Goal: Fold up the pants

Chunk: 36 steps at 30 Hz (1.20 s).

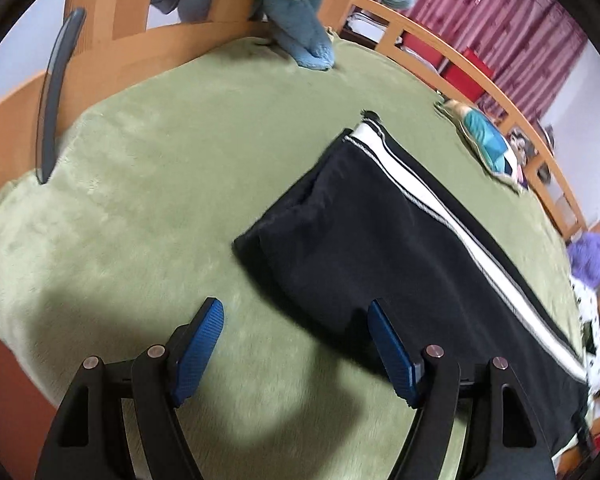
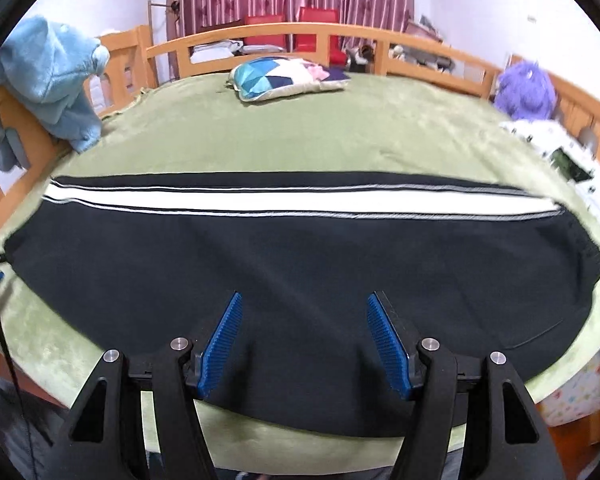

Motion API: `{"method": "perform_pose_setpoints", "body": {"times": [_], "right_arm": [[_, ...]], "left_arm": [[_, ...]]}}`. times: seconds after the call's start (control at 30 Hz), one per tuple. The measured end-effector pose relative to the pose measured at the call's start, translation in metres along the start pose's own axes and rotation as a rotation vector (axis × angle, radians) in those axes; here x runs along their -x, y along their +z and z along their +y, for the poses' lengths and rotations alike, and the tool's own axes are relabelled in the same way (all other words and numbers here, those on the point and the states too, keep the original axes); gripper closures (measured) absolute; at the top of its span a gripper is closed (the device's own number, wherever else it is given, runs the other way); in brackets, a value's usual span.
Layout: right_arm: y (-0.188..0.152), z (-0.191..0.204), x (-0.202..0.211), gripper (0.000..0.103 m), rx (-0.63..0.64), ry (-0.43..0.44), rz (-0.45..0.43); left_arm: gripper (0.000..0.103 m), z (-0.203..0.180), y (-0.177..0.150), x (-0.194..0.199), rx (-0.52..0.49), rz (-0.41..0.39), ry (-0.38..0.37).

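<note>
Black pants (image 2: pixel 300 252) with a white side stripe lie flat on the green blanket (image 2: pixel 300 136), spread left to right in the right wrist view. In the left wrist view the pants (image 1: pixel 380 248) run from the middle to the lower right. My left gripper (image 1: pixel 296 312) is open and empty, above the blanket at the pants' near left edge, its right finger over the black cloth. My right gripper (image 2: pixel 304 304) is open and empty, above the middle of the pants near their front edge.
A blue plush blanket (image 2: pixel 48 80) hangs on the wooden bed rail (image 2: pixel 260 36) at the left. A patterned pillow (image 2: pixel 288 76) lies at the far side. A purple plush toy (image 2: pixel 524 92) and a white spotted cloth (image 2: pixel 572 160) sit at the right.
</note>
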State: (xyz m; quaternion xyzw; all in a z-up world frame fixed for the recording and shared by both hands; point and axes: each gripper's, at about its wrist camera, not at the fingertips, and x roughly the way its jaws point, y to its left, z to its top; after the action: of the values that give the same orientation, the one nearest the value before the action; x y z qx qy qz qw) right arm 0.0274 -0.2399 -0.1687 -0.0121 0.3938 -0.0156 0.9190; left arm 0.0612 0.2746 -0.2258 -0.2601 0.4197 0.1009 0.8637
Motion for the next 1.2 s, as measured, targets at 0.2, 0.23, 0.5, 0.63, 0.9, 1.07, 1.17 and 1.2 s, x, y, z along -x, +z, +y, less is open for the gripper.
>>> {"method": "perform_pose_setpoints", "body": {"times": [0.2, 0.23, 0.5, 0.63, 0.9, 1.07, 1.17, 1.2], "right_arm": [[0.0, -0.006, -0.004, 0.04, -0.033, 0.014, 0.047], [0.0, -0.006, -0.005, 0.04, -0.034, 0.02, 0.052], [0.001, -0.005, -0.012, 0.041, -0.075, 0.04, 0.076], [0.003, -0.011, -0.014, 0.041, -0.114, 0.063, 0.079], [-0.003, -0.039, 0.0, 0.041, -0.134, 0.037, 0.033], [-0.014, -0.077, 0.009, 0.041, -0.174, 0.009, 0.012], [-0.022, -0.102, 0.012, 0.041, -0.226, 0.007, 0.021], [-0.025, -0.108, 0.012, 0.041, -0.238, 0.0, 0.028]], "left_arm": [[0.035, -0.003, 0.015, -0.025, 0.061, -0.013, -0.028], [0.04, -0.005, 0.018, -0.028, 0.065, -0.018, -0.024], [0.086, -0.013, 0.036, -0.01, 0.034, -0.039, -0.039], [0.088, -0.063, 0.041, 0.033, -0.147, -0.143, 0.049], [0.088, -0.201, 0.015, 0.105, -0.489, -0.263, -0.028], [0.088, -0.304, -0.038, 0.112, -0.687, -0.208, -0.179], [0.088, -0.351, -0.077, 0.097, -0.75, -0.136, -0.255], [0.088, -0.365, -0.092, 0.088, -0.759, -0.104, -0.287]]}}
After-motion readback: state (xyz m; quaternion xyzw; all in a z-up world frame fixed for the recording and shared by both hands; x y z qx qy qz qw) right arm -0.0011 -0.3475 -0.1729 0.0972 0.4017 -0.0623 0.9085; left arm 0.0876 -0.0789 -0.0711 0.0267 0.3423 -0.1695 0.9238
